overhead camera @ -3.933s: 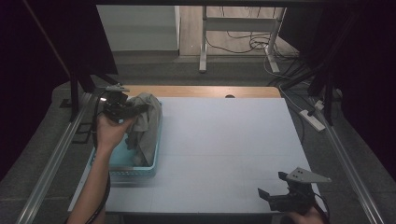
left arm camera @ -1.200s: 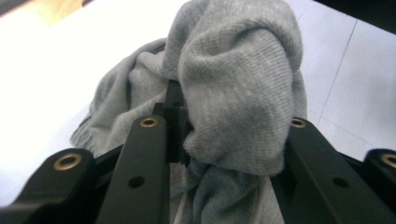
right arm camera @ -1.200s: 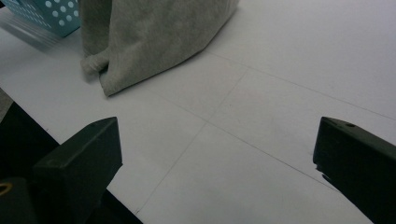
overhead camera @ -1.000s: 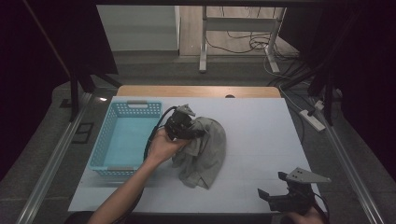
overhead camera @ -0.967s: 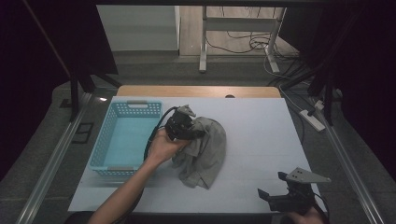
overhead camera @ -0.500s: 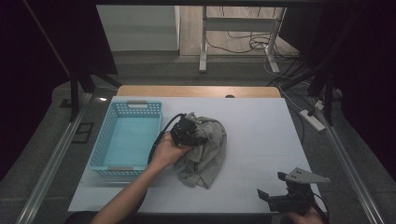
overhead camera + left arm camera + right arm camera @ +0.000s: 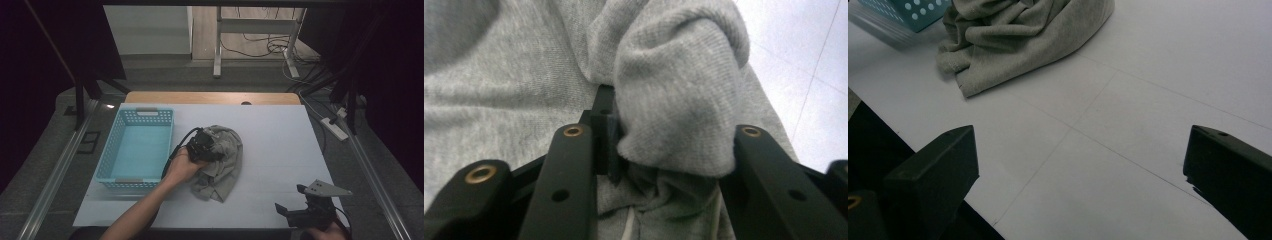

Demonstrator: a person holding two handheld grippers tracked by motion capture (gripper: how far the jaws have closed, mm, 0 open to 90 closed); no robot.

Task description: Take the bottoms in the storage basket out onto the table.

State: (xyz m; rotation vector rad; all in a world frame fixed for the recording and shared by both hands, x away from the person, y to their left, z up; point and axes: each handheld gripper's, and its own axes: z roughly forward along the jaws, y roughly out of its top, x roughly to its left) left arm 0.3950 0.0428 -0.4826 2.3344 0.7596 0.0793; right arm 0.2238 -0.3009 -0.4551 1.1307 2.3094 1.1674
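A crumpled grey garment (image 7: 226, 161) lies on the white table (image 7: 280, 130) just right of the basket. My left gripper (image 7: 207, 145) is low on the garment's upper left part, held by a hand that comes in from the bottom. In the left gripper view a thick fold of the grey garment (image 7: 674, 75) fills the gap of my left gripper (image 7: 664, 135) and touches both jaws, which have just been opening slightly. My right gripper (image 7: 292, 201) rests at the table's near right edge. Its jaws stand wide open over bare table in the right gripper view (image 7: 1083, 165), with the garment (image 7: 1018, 35) farther off.
A light blue perforated basket (image 7: 135, 116) stands at the table's left; its corner (image 7: 908, 10) shows beside the garment. A power strip (image 7: 334, 128) and cables lie off the right edge. A wooden strip borders the far side.
The left hand carried the garment from over the basket to the table's middle, then sank lower, and the garment has settled flatter on the table. The right gripper kept still.
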